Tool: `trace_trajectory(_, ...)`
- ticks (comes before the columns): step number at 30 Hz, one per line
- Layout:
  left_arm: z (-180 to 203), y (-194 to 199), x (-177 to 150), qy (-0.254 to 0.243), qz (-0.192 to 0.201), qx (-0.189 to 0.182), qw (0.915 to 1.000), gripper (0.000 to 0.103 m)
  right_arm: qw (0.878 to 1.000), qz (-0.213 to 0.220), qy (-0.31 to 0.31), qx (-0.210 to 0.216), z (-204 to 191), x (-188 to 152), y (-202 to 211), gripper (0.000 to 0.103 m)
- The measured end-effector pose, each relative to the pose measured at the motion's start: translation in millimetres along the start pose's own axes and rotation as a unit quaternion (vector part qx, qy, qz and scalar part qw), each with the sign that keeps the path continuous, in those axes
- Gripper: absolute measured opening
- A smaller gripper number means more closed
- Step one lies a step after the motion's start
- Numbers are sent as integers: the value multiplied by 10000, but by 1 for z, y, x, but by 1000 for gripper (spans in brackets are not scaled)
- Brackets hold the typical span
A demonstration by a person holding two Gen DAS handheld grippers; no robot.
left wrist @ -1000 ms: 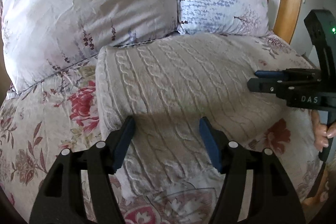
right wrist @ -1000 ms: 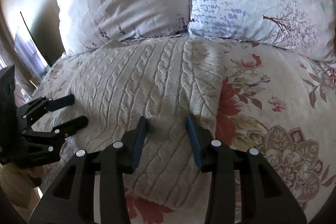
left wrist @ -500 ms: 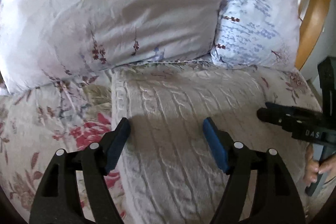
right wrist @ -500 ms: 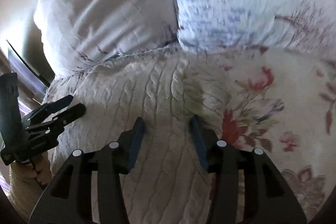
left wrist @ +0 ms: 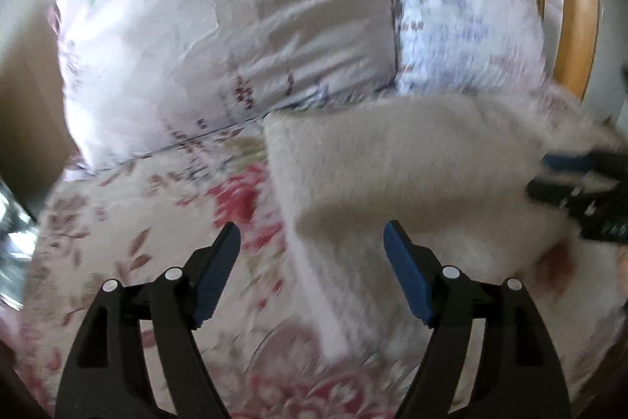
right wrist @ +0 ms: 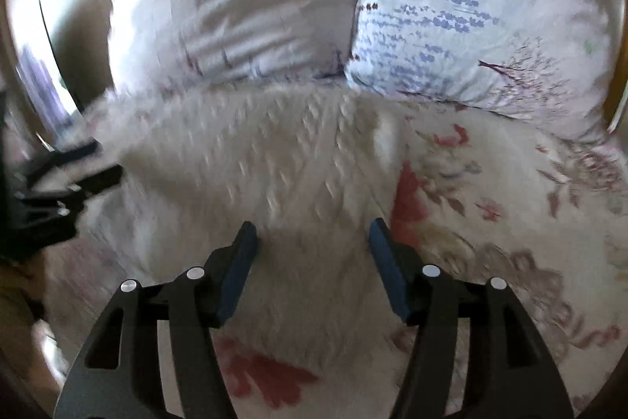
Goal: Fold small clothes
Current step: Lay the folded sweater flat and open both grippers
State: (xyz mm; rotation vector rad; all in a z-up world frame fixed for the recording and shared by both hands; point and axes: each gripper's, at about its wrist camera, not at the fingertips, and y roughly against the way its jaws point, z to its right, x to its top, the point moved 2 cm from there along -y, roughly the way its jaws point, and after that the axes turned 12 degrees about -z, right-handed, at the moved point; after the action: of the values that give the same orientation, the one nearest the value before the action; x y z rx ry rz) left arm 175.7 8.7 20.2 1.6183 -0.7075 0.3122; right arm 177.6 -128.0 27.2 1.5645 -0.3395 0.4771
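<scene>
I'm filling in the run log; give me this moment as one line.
left gripper: open, empty | right gripper: open, empty | cream cable-knit sweater: folded, flat on floral bedspread | frames motion-blurred

Two pillows, a pale lilac pillow (left wrist: 219, 38) and a blue-sprigged pillow (right wrist: 471, 14), stand side by side behind the cream cable-knit sweater (right wrist: 274, 175), walling off its far edge. Open floral bedspread (left wrist: 129, 222) lies to the sweater's left, and more to its right, clear for either tool to pass. The left gripper (left wrist: 310, 266), jaws spread, hangs over the sweater's left border; the right gripper (right wrist: 312, 262), also spread, hangs above its near right part. A wooden headboard (left wrist: 577, 6) rises beyond the pillows.
</scene>
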Motion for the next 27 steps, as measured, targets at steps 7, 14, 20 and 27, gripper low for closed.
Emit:
trace_trajectory(7,0,-22,-9,121,-376,11,9992,77,9994,-225,-245,-44,7,-8,-14,64)
trace_trajectory(14,-3,-11,-16,478,-370,-180,9980,83,9989,-86,-472,-6,10,-14,2,75)
trace_trajectory(20,-1,2,-27,719,-289,-130,9969,91,9985,147,-531,4,7,-24,20,83)
trace_trajectory(27,5,5,-40,908,-282,-55,9955,101,9963,148,-840,131,5,-39,26,91)
